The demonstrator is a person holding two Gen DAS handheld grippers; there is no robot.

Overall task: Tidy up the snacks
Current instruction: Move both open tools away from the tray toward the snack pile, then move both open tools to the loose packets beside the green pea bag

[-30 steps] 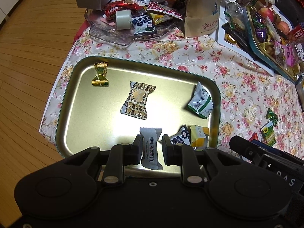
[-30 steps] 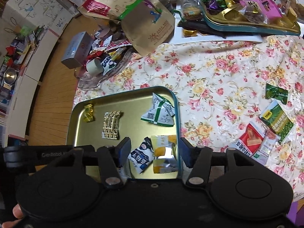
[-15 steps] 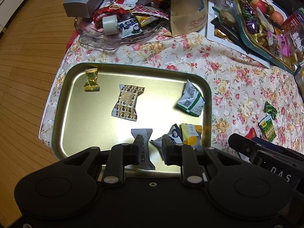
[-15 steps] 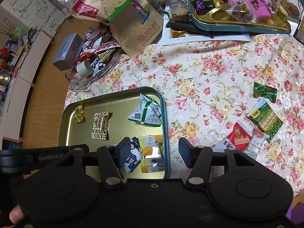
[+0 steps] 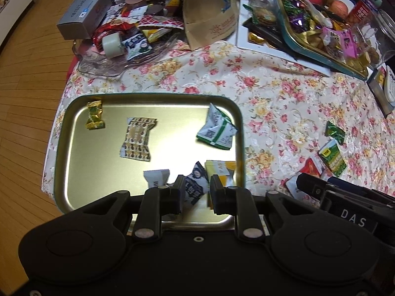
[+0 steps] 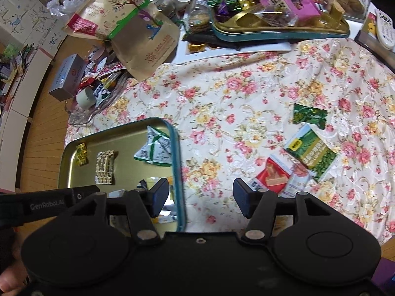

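At the lower centre of the left wrist view, the left gripper [image 5: 197, 190] hangs over the gold tray [image 5: 74, 172] with its jaws narrowly parted and empty, a dark blue snack packet [image 5: 195, 185] lying on the tray below the gap. The right gripper [image 6: 201, 194] stands wide and holds nothing, straddling the tray's right rim (its jaws have just been opening). Loose snacks, among them a red packet [image 6: 271, 174], lie on the floral cloth [image 6: 246, 93] at right.

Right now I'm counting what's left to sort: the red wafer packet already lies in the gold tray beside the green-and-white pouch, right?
No. The red wafer packet lies on the floral cloth, outside the gold tray; the right wrist view shows it. The green-and-white pouch is in the tray.
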